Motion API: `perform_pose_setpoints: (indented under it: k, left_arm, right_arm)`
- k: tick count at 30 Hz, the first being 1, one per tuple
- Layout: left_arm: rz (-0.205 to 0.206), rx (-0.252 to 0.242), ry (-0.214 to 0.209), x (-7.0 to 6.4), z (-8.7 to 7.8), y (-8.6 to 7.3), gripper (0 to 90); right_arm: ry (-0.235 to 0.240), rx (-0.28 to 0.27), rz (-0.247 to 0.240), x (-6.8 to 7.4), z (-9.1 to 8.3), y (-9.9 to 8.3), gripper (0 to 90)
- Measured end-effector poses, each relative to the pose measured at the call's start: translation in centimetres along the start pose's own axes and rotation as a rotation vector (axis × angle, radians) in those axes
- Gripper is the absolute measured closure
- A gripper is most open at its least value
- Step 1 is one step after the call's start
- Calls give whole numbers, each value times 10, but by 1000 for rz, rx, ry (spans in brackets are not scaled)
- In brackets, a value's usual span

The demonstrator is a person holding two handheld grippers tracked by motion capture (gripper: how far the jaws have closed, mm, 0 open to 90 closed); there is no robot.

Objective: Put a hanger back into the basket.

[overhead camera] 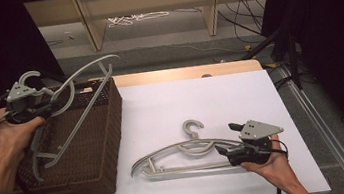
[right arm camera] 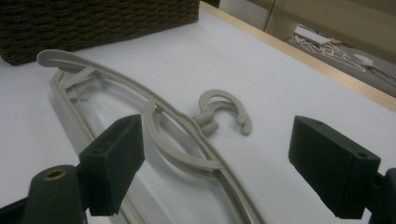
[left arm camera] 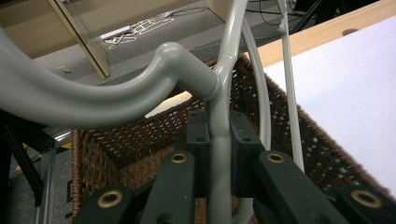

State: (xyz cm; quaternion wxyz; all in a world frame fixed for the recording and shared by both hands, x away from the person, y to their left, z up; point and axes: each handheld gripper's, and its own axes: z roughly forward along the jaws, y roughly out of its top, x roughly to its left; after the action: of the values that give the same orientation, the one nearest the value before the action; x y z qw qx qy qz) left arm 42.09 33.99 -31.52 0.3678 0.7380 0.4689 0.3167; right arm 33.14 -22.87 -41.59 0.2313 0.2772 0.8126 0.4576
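Two steps are judged to be in hand: a grey plastic coat hanger (overhead camera: pixel 68 108), clamped near its neck, is to be lowered into the dark brown woven wicker basket (overhead camera: pixel 97 152), while a second hanger is to be picked up. Nearest the person, the right tongs (overhead camera: pixel 228 139) are held wide apart at the right end of the pale grey plastic hanger lying flat (overhead camera: pixel 188 156) on the white desk (overhead camera: pixel 241 103); in the right gripper view nothing is seen between the two black pads (right arm camera: pixel 114 151), and contact with the hanger's arm cannot be told. A good grasp is judged to call for the tongs to be brought down astride the arm or the neck below the hook (right arm camera: pixel 224 109), then closed squarely so the hanger does not swivel. Farther off at the left, the left tongs (left arm camera: pixel 219 140) are closed on the raised hanger's thin stem, above the basket. It is best tilted so its long arms clear the rim before release.
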Motion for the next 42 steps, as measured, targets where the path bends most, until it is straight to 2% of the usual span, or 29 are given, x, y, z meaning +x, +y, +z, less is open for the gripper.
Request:
perform_pose_setpoints:
  k: [4, 8, 12, 15, 16, 19, 28, 38, 42]
  left_arm:
    - [9, 15, 8, 8, 2, -9, 811]
    - [35, 40, 30, 13, 3, -18, 810]
    - [51, 55, 31, 17, 3, -23, 810]
    - [64, 79, 49, 20, 5, -29, 810]
    - [59, 79, 49, 20, 6, -32, 810]
    - [80, 119, 47, 23, 8, -38, 811]
    - [66, 167, 64, 29, 14, -50, 809]
    - [57, 240, 54, 24, 34, -65, 804]
    - [68, 291, 42, 19, 43, -67, 802]
  right_arm:
    - [-5, -6, 0, 0, 1, -1, 192]
    - [-1, 3, -3, -1, 1, -1, 193]
    - [1, 3, 1, -1, 1, -1, 193]
    - [4, 6, 5, -1, 1, -1, 193]
    - [4, 6, 5, -1, 1, -1, 193]
    - [3, 7, 5, -1, 1, -1, 193]
    - [1, 9, 2, -1, 1, -2, 193]
    - [-4, 1, 4, -1, 2, -2, 193]
    - [-4, 1, 2, -1, 3, -2, 193]
